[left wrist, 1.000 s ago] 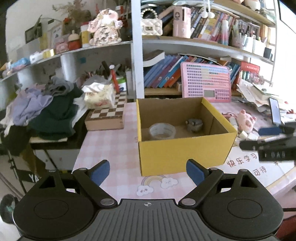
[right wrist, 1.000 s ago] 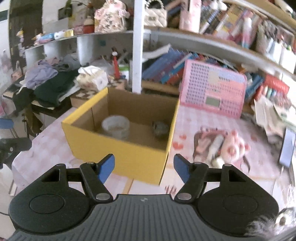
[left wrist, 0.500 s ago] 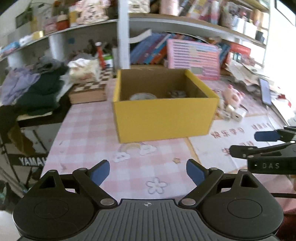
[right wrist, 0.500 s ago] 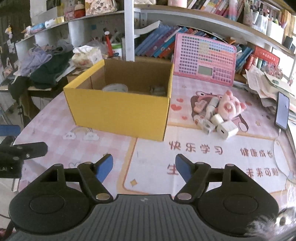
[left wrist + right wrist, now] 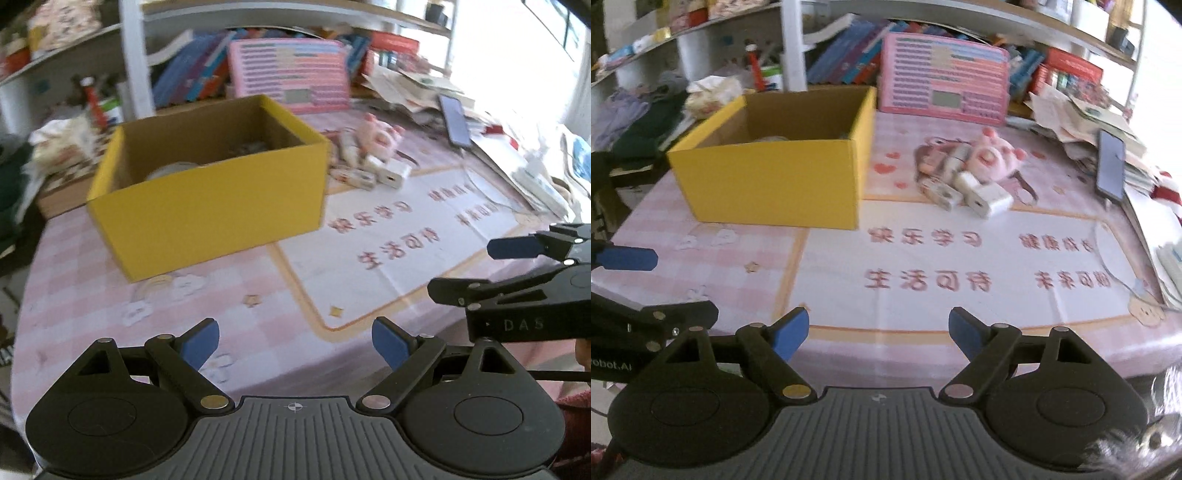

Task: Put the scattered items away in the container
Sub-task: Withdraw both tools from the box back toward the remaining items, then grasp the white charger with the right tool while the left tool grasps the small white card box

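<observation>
A yellow cardboard box stands on the pink checked tablecloth, with a tape roll and a small dark item inside. To its right lie a pink plush pig, a white charger and small white and pink pieces. My left gripper is open and empty, low over the table's near edge. My right gripper is open and empty, well short of the items. Each gripper shows at the edge of the other's view.
A pink calculator toy leans against the shelf behind the box. A phone and a paper stack lie at the right. Clothes and a tissue pack are at the left. A printed mat covers the near table.
Both grippers have pulled back from the box toward the near table edge. The box looks smaller and the scattered items at the right have come into view. Both stayed open.
</observation>
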### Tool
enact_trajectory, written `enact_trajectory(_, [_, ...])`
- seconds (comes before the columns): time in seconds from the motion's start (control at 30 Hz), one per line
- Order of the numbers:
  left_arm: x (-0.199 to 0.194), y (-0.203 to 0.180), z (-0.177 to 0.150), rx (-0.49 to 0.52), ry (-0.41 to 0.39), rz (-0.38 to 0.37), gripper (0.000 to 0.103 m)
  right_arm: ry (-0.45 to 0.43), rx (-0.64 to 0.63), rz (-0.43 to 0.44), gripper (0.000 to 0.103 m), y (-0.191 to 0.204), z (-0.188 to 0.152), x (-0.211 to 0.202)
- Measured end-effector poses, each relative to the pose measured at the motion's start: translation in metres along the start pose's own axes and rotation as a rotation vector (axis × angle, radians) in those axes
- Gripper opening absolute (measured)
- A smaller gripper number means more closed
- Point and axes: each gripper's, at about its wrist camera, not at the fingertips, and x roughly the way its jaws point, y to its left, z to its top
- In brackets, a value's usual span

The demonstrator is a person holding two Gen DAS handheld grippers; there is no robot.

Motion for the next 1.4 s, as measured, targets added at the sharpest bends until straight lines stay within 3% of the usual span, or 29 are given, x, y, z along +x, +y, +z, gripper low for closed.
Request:
enact_trajectory(0.53, [0.053,-0.058,0.053,0.034,-0.006,-0.08,0.092,0.019,0.033,-0.056,0.082,-0.087,0.021,0.023])
enact_trajectory(0.9, [0.099,-0.096,0.093,0.026,0.002,-0.027,0.091,0.051,0.008,0.028,0.081,-0.151,0.054,0.066])
enact_trajectory(1.4, [0.154,-0.122,0.133,0.015,0.02,0.06,0.089,0.069,-0.059,0.189,0.075,-0.189,0.107,0.145])
